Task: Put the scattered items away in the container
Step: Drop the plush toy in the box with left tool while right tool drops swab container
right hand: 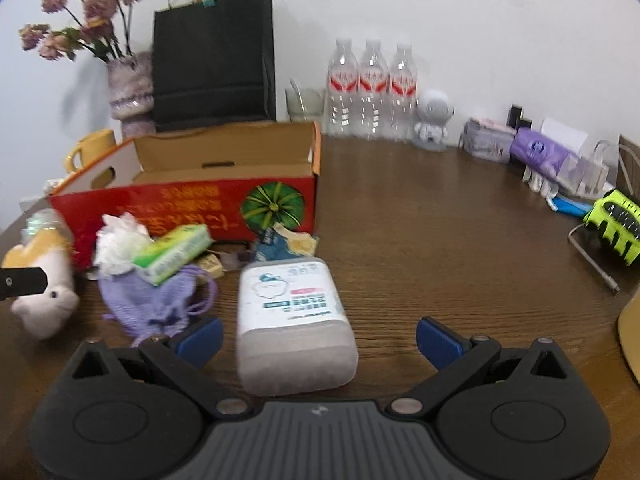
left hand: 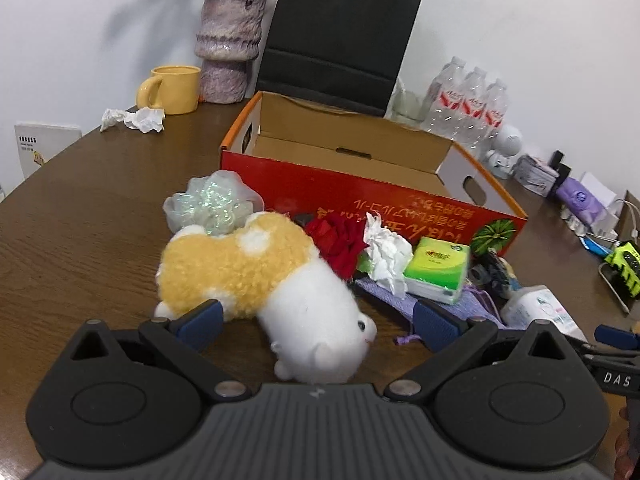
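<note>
Left claw (left hand: 318,320): spread wide, plush toy (left hand: 260,280) lying between its fingers.
Right claw (right hand: 320,338): released, wipes pack (right hand: 290,312) between fingers.
Box (left hand: 400,204): counter (right hand: 440,220), 12 o'clock of the clutter.

An open red-and-orange cardboard box (left hand: 384,200) stands empty on the table. Just before it lie a yellow-and-white plush toy (left hand: 256,280), an iridescent mesh puff (left hand: 212,204), a red fabric flower (left hand: 340,240), crumpled white tissue (left hand: 386,256), a green tissue pack (left hand: 438,270) on a purple knitted pouch (right hand: 152,300), and a white plastic wipes pack (right hand: 292,320).
</note>
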A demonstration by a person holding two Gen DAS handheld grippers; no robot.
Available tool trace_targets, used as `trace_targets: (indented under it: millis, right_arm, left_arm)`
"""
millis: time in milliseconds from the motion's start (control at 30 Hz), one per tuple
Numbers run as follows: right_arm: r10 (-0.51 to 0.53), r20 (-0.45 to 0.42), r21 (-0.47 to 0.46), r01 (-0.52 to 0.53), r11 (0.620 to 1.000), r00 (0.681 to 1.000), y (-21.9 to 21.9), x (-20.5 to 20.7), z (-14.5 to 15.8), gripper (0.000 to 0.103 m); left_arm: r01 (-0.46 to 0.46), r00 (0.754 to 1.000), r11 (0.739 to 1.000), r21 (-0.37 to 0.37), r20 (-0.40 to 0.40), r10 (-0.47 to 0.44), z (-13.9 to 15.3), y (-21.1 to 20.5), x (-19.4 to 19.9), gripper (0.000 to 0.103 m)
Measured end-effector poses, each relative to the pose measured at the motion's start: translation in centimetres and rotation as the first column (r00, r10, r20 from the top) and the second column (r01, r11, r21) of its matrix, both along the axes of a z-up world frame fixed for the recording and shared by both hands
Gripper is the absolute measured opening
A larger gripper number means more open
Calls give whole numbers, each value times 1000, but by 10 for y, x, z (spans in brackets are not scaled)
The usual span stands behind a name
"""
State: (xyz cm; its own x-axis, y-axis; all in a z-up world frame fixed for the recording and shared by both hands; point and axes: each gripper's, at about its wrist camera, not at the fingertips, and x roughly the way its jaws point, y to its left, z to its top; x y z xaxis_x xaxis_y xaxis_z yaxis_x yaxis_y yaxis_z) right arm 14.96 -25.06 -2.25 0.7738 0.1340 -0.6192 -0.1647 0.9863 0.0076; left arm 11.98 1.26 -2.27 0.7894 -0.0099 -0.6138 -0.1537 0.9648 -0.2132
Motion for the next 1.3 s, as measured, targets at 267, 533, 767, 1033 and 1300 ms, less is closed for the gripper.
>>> trace_targets:
  millis: [267, 533, 767, 1033, 1300]
  right_arm:
    - [27, -24, 7, -27, 1000, 999, 7, 21, -9, 103]
    - [63, -45, 4, -63, 998, 997, 11, 32, -15, 91]
    - [110, -14, 28, -110, 994, 994, 10, 24, -18, 65]
    - [104, 65, 62, -108, 992, 992, 5, 8, -5, 65]
    - [101, 151, 80, -114, 990, 983, 7, -9, 15, 65]
  left_arm:
    - [-92, 994, 996, -7, -58, 92, -14, 2, 25, 103]
    - [-129, 988, 991, 37, -75, 132, -22, 5, 30, 70]
    - [-83, 996, 997, 2, -37, 83, -21, 13, 14, 51]
    - [-40, 997, 999, -9, 60, 41, -10, 15, -14, 50]
    - [14, 992, 1000, -23, 128, -11, 6, 17, -31, 50]
